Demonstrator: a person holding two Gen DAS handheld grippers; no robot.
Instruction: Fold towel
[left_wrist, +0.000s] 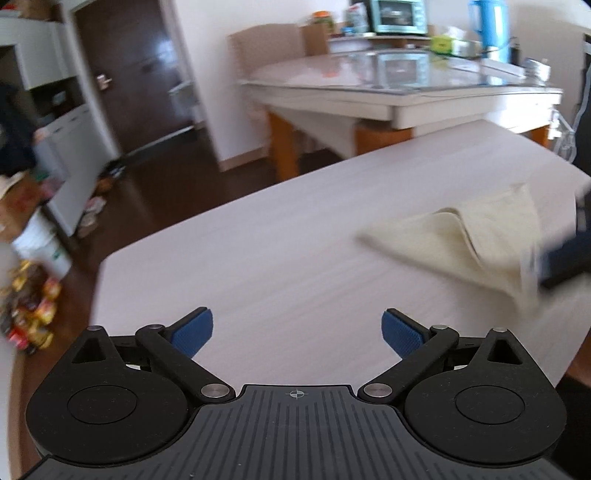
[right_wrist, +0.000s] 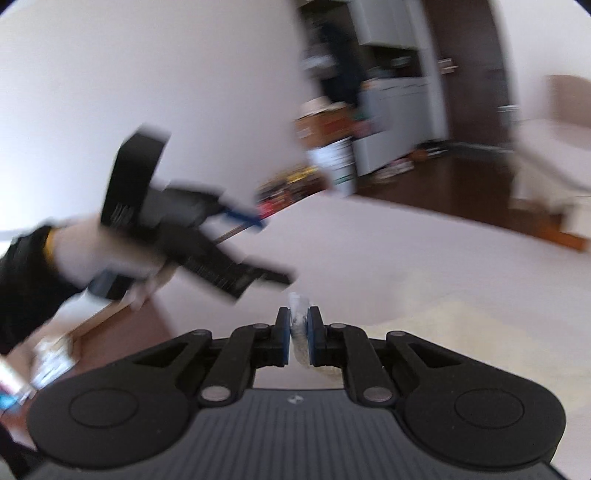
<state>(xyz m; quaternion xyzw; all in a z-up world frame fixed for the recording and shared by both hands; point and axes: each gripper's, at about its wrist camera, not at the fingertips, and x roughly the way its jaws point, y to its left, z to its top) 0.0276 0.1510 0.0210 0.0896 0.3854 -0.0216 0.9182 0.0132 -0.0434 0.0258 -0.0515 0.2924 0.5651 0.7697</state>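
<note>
Left gripper (left_wrist: 297, 330): jaws wide apart, empty, over bare table (left_wrist: 258, 258).
Towel (left_wrist: 476, 236): cream, partly folded, on the table's right side.
Right gripper (right_wrist: 298, 334): jaws clamped on a towel edge.
Step, judged: mid-fold.
Next: left gripper likely needs a free corner.

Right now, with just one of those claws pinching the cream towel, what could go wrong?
Two risks, I think. The right gripper pinches only a small bunch of the towel, so the cloth might slip free if pulled hard. The left gripper is open and holds nothing, over the bare table away from the towel; with one corner lifted and the rest lying loose, the fold could come out crooked. Both views are blurred, so the exact grip is hard to judge.
</note>
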